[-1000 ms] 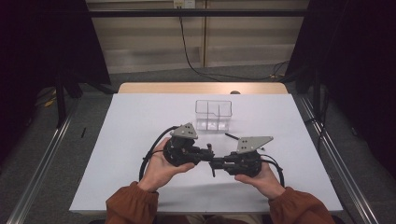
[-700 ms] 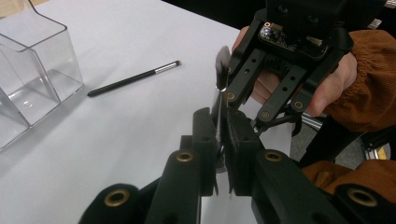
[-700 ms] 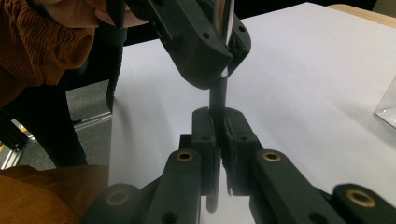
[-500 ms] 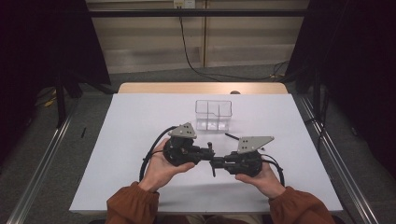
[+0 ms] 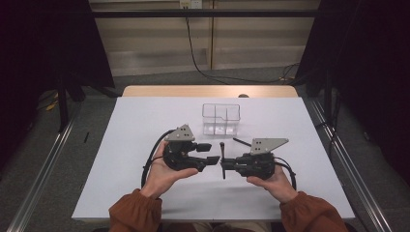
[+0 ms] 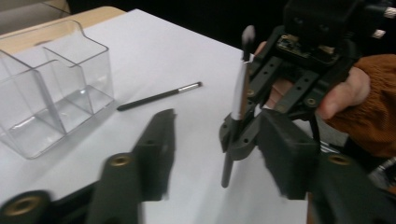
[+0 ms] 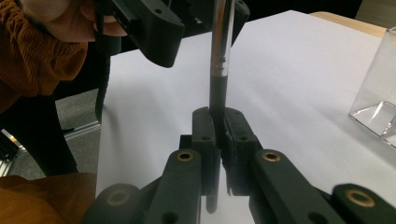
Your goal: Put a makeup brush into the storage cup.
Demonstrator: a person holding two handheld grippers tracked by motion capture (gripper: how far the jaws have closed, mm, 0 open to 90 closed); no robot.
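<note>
Makeup brush (image 5: 222, 159), slim and dark with a silver ferrule, stands crosswise between the two grippers, low over the white counter (image 5: 145, 121) near the person's edge. The right gripper (image 5: 227, 165) has its jaws clenched on the brush's dark handle; the right gripper view shows the pads pressed on either side of the shaft (image 7: 218, 79), which rises straight up from them. The left gripper (image 5: 209, 153) faces it from the other side, and its jaws have just been opening: in the left gripper view they stand apart and blurred, with no pad touching the brush (image 6: 236, 107), which hangs just ahead of them in the other gripper's grasp.

So the handover looks done, the brush now carried by the right gripper alone. What seems left is to bring it to the clear divided organizer (image 5: 221, 118), which stands empty farther back on the counter, and drop it into one of the compartments. A second slim black stick, a pencil or liner (image 5: 241, 142), lies flat on the counter between the organizer and the right gripper, apparently waiting for the same treatment.
</note>
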